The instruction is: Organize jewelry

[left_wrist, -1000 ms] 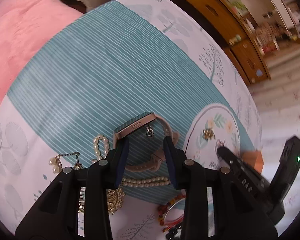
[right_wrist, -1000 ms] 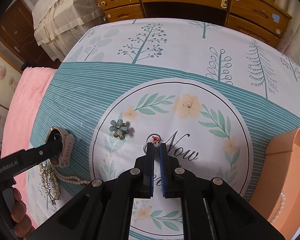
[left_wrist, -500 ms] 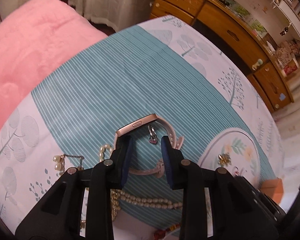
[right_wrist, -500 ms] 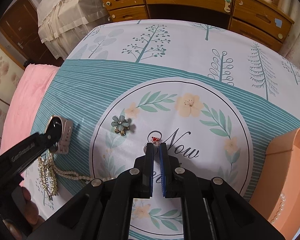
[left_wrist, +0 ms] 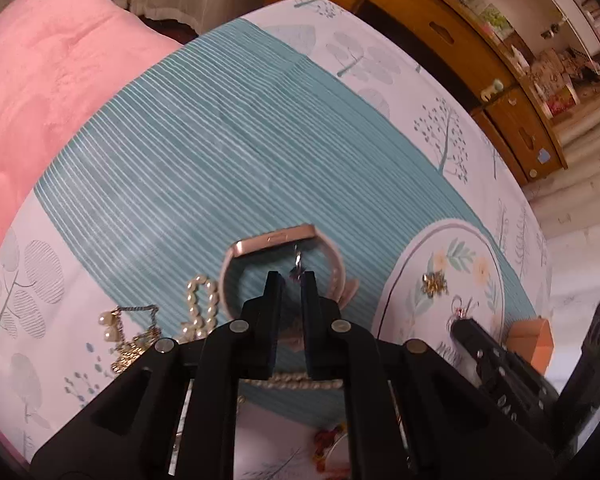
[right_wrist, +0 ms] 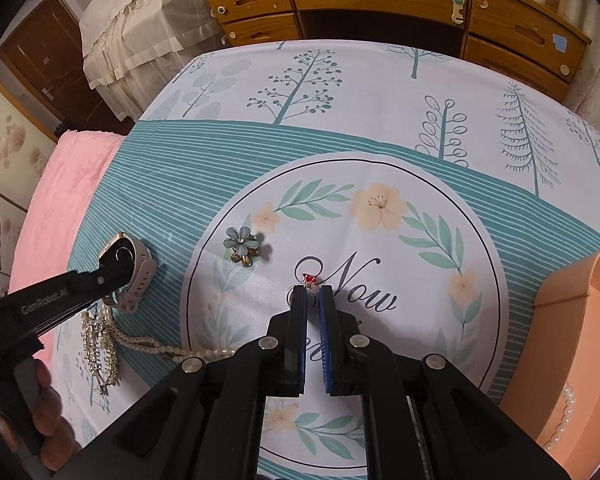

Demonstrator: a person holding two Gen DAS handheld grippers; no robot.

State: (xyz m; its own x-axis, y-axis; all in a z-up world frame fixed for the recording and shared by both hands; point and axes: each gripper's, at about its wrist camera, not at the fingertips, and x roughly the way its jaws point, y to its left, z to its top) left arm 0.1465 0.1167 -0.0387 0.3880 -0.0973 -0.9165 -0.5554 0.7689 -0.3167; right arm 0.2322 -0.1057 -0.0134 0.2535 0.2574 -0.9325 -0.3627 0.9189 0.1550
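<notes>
In the left wrist view, the left tool [left_wrist: 293,280] is covering the near part of the pink watch [left_wrist: 278,242], so the lower strap is hiding behind its black fingers; they are sitting narrowly apart around a small dangling charm [left_wrist: 298,266], and whether they are pinching it I cannot tell. The watch is standing on edge at frame centre on the teal stripes of the surface [left_wrist: 204,152]. A pearl strand [left_wrist: 200,308] and a gold chain [left_wrist: 130,344] are lying at lower left, partly cut off by the tool.

In the right wrist view, the right tool [right_wrist: 312,294] is sitting nearly clenched at centre, its tips touching a ring with a red stone [right_wrist: 309,279]; the band is mostly hiding. A blue flower brooch [right_wrist: 241,245] is lying left of it. At the right edge, a peach box [right_wrist: 572,344] is showing only partly; its contents are out of sight.
</notes>
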